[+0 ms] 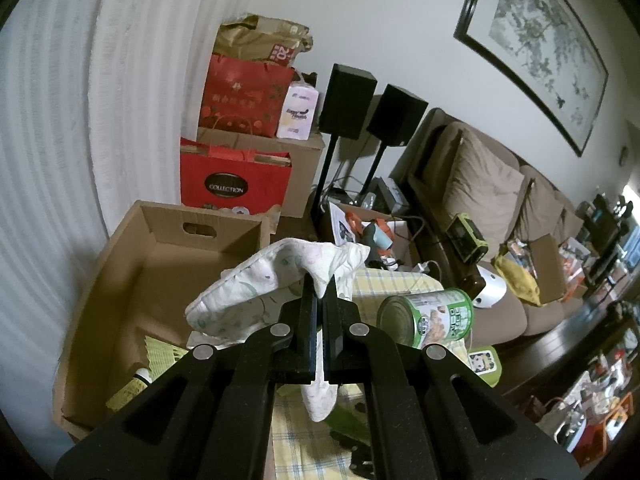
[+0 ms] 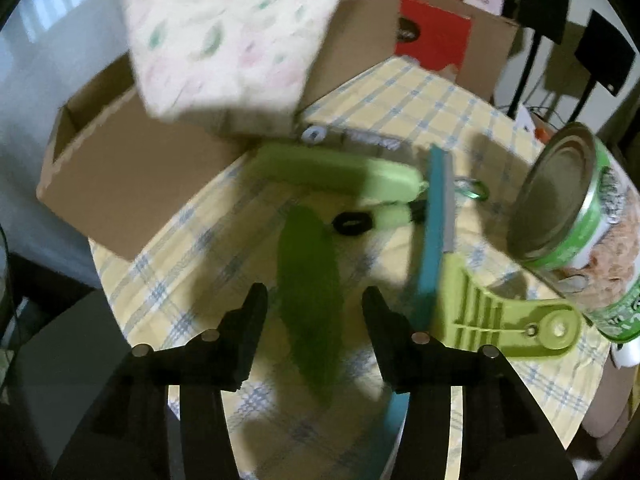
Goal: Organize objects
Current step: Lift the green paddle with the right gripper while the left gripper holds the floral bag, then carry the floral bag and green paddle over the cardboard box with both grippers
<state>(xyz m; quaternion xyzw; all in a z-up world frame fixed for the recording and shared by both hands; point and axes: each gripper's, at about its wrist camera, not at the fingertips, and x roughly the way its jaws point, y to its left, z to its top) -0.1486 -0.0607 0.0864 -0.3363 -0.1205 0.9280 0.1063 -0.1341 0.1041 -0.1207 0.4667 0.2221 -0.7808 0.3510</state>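
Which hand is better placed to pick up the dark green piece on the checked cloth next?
Right. The right gripper is open with the green piece between its fingers; the left gripper is shut on the floral cloth.

Left tool (image 1: 319, 288) has the floral pouch (image 1: 256, 292) in its jaws, cardboard box (image 1: 168, 256) behind-left, can (image 1: 428, 316) right. Right tool (image 2: 314, 300): cucumber (image 2: 310, 304) between its open jaws on the desk (image 2: 400, 96), can right, box far-left, clip (image 2: 492, 320) just right.

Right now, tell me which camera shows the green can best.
The right wrist view: the green can lies large on its side, lid end and label visible. The left wrist view shows it smaller, but sharper.
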